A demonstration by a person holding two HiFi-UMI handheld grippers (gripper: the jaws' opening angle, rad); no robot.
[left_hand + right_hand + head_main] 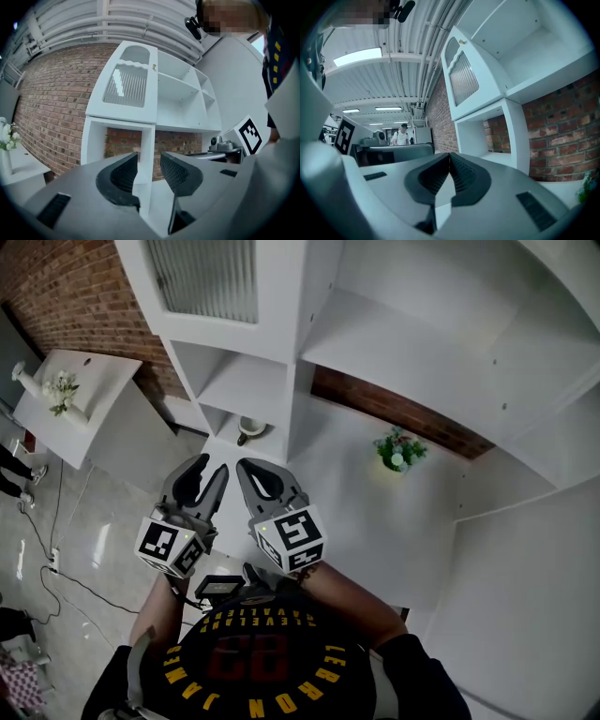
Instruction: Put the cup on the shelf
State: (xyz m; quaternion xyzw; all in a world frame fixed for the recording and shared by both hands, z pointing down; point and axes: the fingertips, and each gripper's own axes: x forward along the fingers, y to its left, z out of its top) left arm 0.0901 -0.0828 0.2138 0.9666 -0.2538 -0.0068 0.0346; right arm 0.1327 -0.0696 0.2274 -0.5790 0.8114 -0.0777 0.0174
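Holding my left tool (212, 465) open and empty, right tool (251, 467) closed on nothing, both centre frame. Cup (250, 430) sits just above them, in the lowest shelf (246, 381) bay.

Bright even light; fisheye edges dark, warped.

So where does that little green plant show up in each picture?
Head view: the green plant stands on the white counter, near the brick wall.
Left gripper view: not in it.
Right gripper view: only its leaves, at the far right edge.
Shared landmark: the ribbed glass door, in all three.
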